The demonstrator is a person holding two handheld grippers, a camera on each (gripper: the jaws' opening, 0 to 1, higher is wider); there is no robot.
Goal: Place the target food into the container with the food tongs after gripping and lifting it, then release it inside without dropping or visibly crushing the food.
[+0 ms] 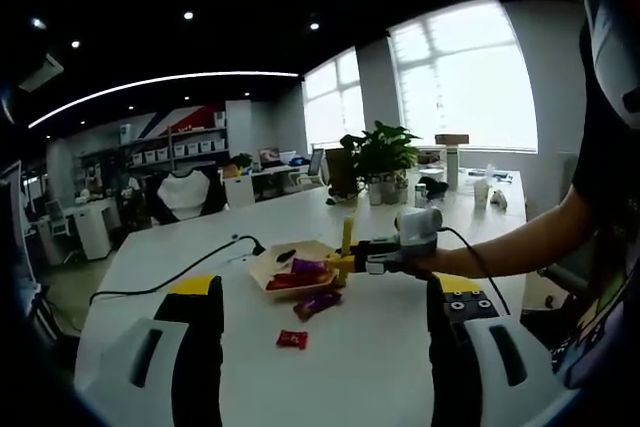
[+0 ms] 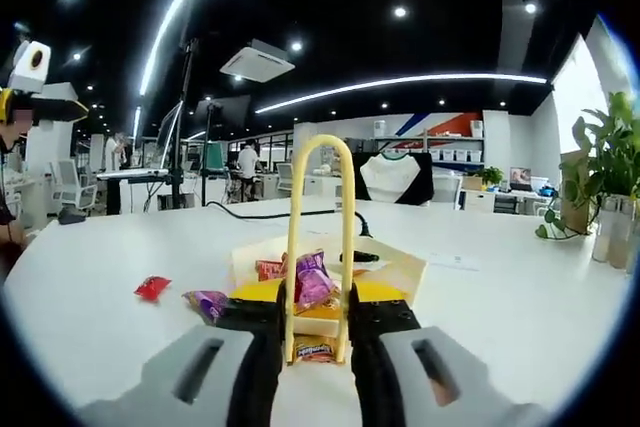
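- Left gripper (image 1: 320, 342) jaws spread wide, empty; red candy (image 1: 291, 339) lies between them.
- Right gripper (image 2: 317, 332) clamps yellow tongs (image 2: 318, 237).
- Beyond its fingertips, tray (image 2: 405, 277) holds wrapped candies (image 2: 310, 280); purple candy (image 2: 205, 302) left, outside.

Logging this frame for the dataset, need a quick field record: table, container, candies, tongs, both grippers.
surface: white table
container: pale tray, holds wrapped candies
loose candies: red one, purple one, both on the table outside the tray
tongs: yellow tongs, loop end away from the camera, tips over another candy
right gripper: shut on the tongs
left gripper: open, holding nothing
cable: black, across the table
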